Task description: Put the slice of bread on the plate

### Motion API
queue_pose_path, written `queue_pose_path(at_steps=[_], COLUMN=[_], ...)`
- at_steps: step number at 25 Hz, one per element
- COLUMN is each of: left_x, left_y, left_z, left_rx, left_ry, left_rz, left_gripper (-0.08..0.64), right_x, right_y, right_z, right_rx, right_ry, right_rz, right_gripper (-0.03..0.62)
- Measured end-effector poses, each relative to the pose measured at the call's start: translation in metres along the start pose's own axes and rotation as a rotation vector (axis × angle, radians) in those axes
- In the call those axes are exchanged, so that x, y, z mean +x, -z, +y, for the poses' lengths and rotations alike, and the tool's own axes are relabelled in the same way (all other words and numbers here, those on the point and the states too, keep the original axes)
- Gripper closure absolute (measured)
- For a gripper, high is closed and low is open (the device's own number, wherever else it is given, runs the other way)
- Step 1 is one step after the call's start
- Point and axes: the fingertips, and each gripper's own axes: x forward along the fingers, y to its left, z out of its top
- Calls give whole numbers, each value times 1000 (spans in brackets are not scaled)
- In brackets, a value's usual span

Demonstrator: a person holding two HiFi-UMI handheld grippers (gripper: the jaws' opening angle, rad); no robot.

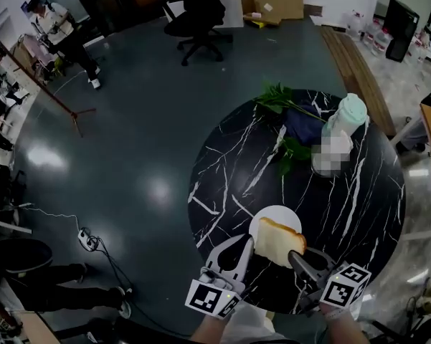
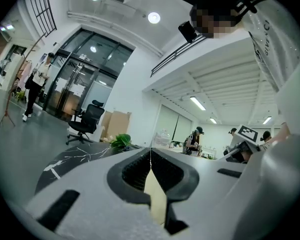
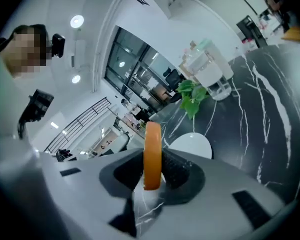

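Observation:
A slice of bread (image 1: 278, 241) with a brown crust stands on edge between the pads of my right gripper (image 1: 294, 255), which is shut on it. In the right gripper view the crust (image 3: 152, 149) rises upright between the jaws of that gripper (image 3: 152, 174). The bread hangs over the near part of a white plate (image 1: 275, 212), seen beyond the jaws (image 3: 192, 145). The plate lies on a black marble round table (image 1: 344, 213). My left gripper (image 1: 248, 241) is just left of the bread, its tips close to the slice; its jaws (image 2: 150, 156) meet at the tips.
At the table's far side lie green leaves (image 1: 280, 99), a dark blue cloth (image 1: 301, 120) and a white container with a pale green lid (image 1: 346, 117). An office chair (image 1: 193, 20) and a person (image 1: 57, 27) are across the floor. The table's near edge is under my grippers.

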Motion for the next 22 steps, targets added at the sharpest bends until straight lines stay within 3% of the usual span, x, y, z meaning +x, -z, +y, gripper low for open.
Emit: queue_pose_path(at_steps=[6,10,15,22], left_x=[10,15,15,11], left_y=[15,18,15,17], left_z=[22,26,29,29], left_rx=[-41,-63,-86,-106], left_ry=[-23,-22,-19,-20], left_rz=[18,19,3,7], left_gripper=[548,548,548,548], right_x=[33,35,35,34], right_y=[7,17,19,14], right_z=[-45,-65,-68,-81], right_rx=[315,368,203,-264], right_ry=[-25,38,110,339], right_rz=[30,70,114,213], right_gripper=[500,500,494,405])
